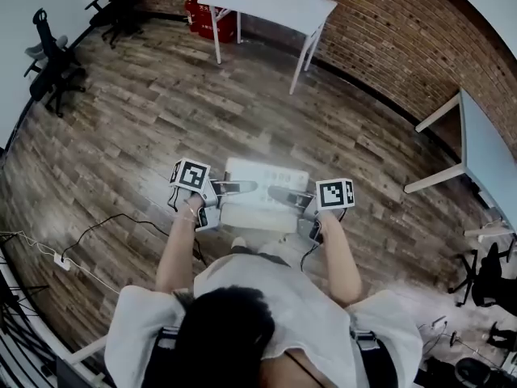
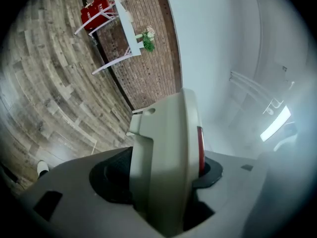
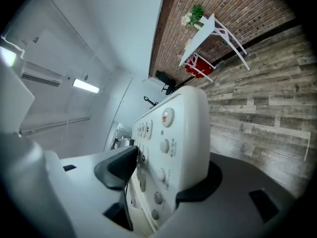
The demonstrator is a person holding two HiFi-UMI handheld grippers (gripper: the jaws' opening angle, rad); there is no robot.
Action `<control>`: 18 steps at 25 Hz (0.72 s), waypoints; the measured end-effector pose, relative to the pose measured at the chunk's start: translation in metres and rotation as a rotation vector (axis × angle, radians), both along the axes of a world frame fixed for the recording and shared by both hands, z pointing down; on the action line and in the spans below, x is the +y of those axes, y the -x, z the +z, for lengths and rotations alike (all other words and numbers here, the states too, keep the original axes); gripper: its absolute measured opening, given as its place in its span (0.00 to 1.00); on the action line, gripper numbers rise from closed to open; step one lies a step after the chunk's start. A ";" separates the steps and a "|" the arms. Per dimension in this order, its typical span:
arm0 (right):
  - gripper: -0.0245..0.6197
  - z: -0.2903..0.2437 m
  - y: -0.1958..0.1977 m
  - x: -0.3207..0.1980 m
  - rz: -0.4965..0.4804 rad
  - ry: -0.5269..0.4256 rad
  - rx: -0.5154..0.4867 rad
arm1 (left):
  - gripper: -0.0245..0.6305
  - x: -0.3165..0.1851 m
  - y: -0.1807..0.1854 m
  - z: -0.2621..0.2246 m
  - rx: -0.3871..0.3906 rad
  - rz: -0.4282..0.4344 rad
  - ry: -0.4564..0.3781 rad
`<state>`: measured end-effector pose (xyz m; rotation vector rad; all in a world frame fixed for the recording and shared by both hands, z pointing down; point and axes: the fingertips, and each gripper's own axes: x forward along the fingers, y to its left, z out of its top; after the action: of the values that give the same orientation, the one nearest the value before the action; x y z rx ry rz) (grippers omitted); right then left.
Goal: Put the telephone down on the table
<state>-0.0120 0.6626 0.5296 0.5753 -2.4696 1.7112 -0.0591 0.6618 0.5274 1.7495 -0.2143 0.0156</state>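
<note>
Off-white plastic push-button telephone (image 1: 265, 180) held above wood-plank floor (image 1: 161, 111). Left gripper (image 1: 231, 194) jaws clamp its 9 o'clock edge, right gripper (image 1: 291, 199) jaws its 3 o'clock edge.

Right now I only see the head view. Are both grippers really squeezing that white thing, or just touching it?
Observer: Squeezing. In the left gripper view, the left gripper is clamped on the telephone, which sits edge-on between its jaws.
Operator: And the other one?
Observer: The right gripper pinches it too, with one jaw pressed on the face with the keys.
Operator: What keys?
Observer: There are round grey buttons, and the top one has a red mark.
</note>
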 end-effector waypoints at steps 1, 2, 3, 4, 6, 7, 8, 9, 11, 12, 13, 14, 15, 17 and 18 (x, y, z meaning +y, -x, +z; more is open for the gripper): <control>0.46 0.001 0.001 -0.001 0.000 0.001 0.008 | 0.49 -0.001 0.002 0.000 0.001 -0.002 -0.002; 0.46 0.003 0.001 -0.003 0.003 0.006 0.024 | 0.49 -0.003 0.003 0.001 0.003 -0.002 -0.005; 0.46 0.004 -0.001 -0.004 0.007 0.011 0.040 | 0.49 -0.004 0.003 0.002 0.006 -0.001 -0.006; 0.46 0.006 -0.001 -0.004 0.010 0.015 0.048 | 0.49 -0.005 0.003 0.002 0.008 -0.001 -0.002; 0.46 0.005 0.001 -0.003 0.009 0.017 0.034 | 0.49 -0.004 0.004 0.004 0.011 -0.003 0.017; 0.46 0.005 0.003 -0.003 0.008 0.016 0.023 | 0.49 -0.004 0.005 0.005 0.010 -0.001 0.021; 0.46 0.005 0.004 -0.004 0.012 0.015 0.023 | 0.49 -0.004 0.006 0.005 0.009 0.002 0.021; 0.46 0.006 0.004 -0.005 0.016 0.014 0.025 | 0.49 -0.006 0.007 0.005 0.005 0.006 0.020; 0.46 0.006 0.002 -0.008 0.023 0.013 0.023 | 0.49 -0.009 0.006 0.004 0.000 0.018 0.019; 0.46 0.006 0.003 -0.009 0.027 0.014 0.022 | 0.49 -0.009 0.006 0.004 0.000 0.025 0.019; 0.46 0.006 0.006 -0.009 0.028 0.017 0.012 | 0.49 -0.009 0.009 0.004 0.000 0.030 0.020; 0.46 0.004 0.012 -0.008 0.027 0.019 -0.001 | 0.49 -0.009 0.013 0.004 0.000 0.033 0.020; 0.46 0.004 0.018 -0.008 0.026 0.019 -0.009 | 0.49 -0.009 0.018 0.004 0.000 0.032 0.021; 0.46 0.005 0.025 -0.009 0.026 0.017 -0.011 | 0.49 -0.010 0.025 0.005 0.002 0.029 0.022; 0.46 0.006 0.026 -0.010 0.026 0.017 -0.010 | 0.49 -0.011 0.026 0.006 0.005 0.029 0.021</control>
<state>-0.0382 0.6527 0.5354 0.6019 -2.4629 1.7465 -0.0855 0.6512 0.5333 1.7314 -0.1843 0.0343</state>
